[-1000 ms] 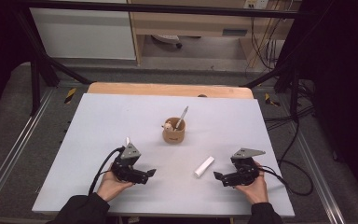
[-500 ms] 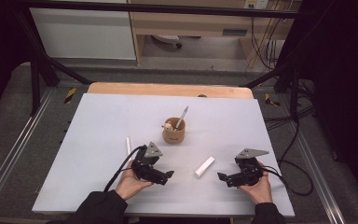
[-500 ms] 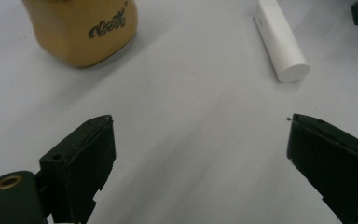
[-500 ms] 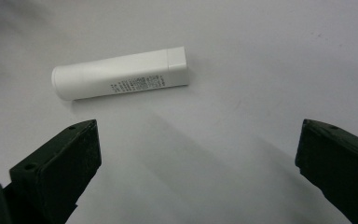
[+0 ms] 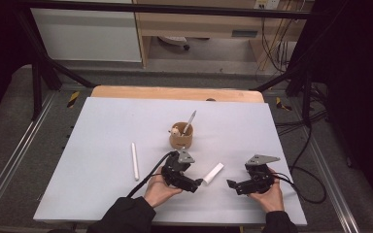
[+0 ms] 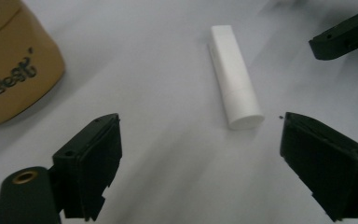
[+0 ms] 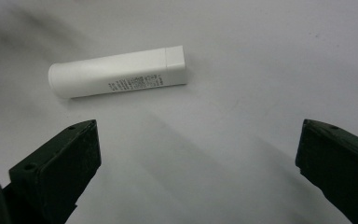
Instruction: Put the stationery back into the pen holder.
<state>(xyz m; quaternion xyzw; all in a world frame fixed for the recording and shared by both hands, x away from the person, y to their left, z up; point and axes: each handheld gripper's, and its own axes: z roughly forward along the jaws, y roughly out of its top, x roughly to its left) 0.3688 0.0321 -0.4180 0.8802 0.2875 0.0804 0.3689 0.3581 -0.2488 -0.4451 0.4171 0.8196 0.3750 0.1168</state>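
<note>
High view: left gripper (image 5: 199, 182) just beside white tube (image 5: 213, 173) on the tabletop (image 5: 102, 126); its jaws have just been narrowing, nothing between them.
Left gripper view: jaws wide, tube ahead.
Right gripper view: right gripper (image 7: 196, 172) wide, empty; tube ahead.

Tan cup (image 6: 14, 65): dark letters on side, partly cut off, look like "nBest". White tube (image 7: 121, 72): tiny black print, too small to read.
</note>
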